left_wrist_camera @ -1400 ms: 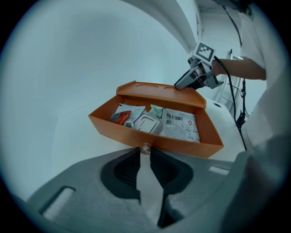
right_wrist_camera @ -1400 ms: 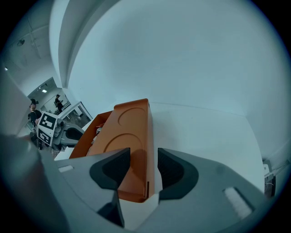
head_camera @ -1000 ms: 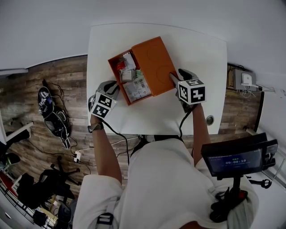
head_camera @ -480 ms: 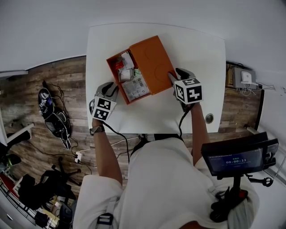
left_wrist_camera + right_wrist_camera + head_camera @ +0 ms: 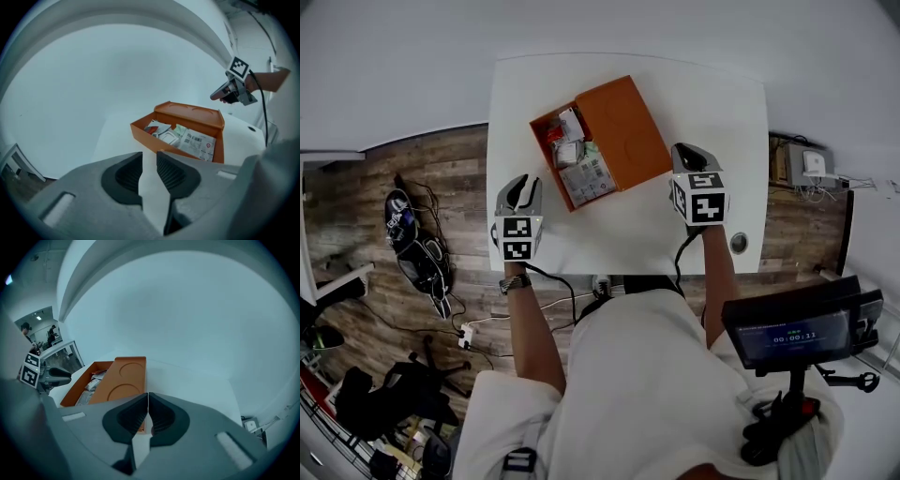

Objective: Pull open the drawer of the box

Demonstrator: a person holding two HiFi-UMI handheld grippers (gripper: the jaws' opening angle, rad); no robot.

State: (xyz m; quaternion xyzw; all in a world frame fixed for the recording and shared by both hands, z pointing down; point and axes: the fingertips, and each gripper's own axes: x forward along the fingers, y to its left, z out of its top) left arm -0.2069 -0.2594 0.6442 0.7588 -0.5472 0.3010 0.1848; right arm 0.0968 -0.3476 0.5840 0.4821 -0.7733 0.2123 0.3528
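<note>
White table (image 5: 712, 103) over wood floor in the head view. The orange box (image 5: 628, 122) sits mid-table, its drawer (image 5: 577, 173) pulled out and stuffed with packets (image 5: 586, 178). Left gripper view: my left tongs (image 5: 149, 171) are opening, nothing between them. Right gripper view: right tongs (image 5: 148, 414) closing, tips touching, empty. Nothing's holding the box, so a bump could spill that drawer. Packet print's too small to read.

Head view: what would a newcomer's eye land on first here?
The orange box sits mid-way across the white table, its drawer pulled out toward the left gripper and full of packets. That gripper and the right gripper flank the box without touching it. The left jaws are opening and the right jaws closing, with nothing between either pair.
</note>
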